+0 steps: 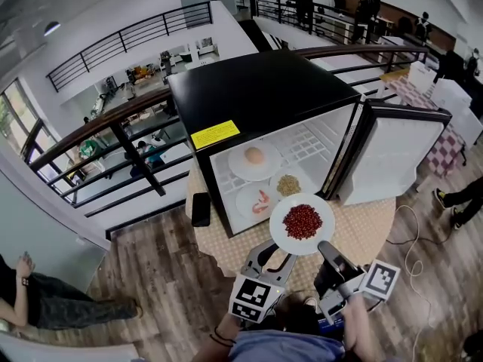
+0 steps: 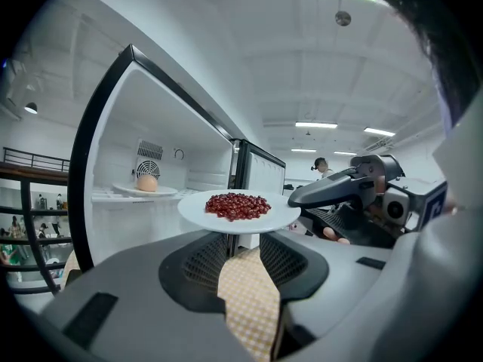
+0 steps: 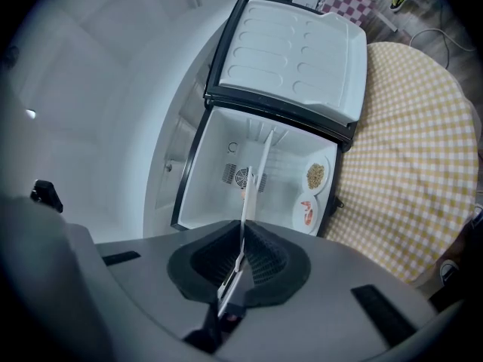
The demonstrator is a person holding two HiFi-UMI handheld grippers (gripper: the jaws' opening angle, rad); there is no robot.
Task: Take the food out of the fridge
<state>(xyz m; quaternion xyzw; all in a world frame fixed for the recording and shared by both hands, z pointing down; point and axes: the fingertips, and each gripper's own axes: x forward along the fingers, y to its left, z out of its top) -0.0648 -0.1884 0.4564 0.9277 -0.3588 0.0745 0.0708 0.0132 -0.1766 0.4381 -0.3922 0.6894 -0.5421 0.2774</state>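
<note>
A white plate of red beans (image 1: 302,223) hangs in front of the open black mini fridge (image 1: 256,96). My right gripper (image 1: 326,251) is shut on its near rim. In the right gripper view the plate (image 3: 253,194) runs edge-on between the jaws of the right gripper (image 3: 245,251). My left gripper (image 1: 275,256) sits just under the plate's near-left edge, open and holding nothing. In the left gripper view the plate (image 2: 238,208) floats above the left gripper (image 2: 245,247). Inside the fridge are an egg plate (image 1: 254,159), a shrimp plate (image 1: 256,200) and a grain plate (image 1: 288,185).
The fridge door (image 1: 392,157) stands swung open to the right. The fridge rests on a round table with a yellow checked cloth (image 1: 370,228). A black phone (image 1: 201,209) lies at the table's left edge. A railing (image 1: 113,127) runs behind, and a person (image 1: 38,300) sits at lower left.
</note>
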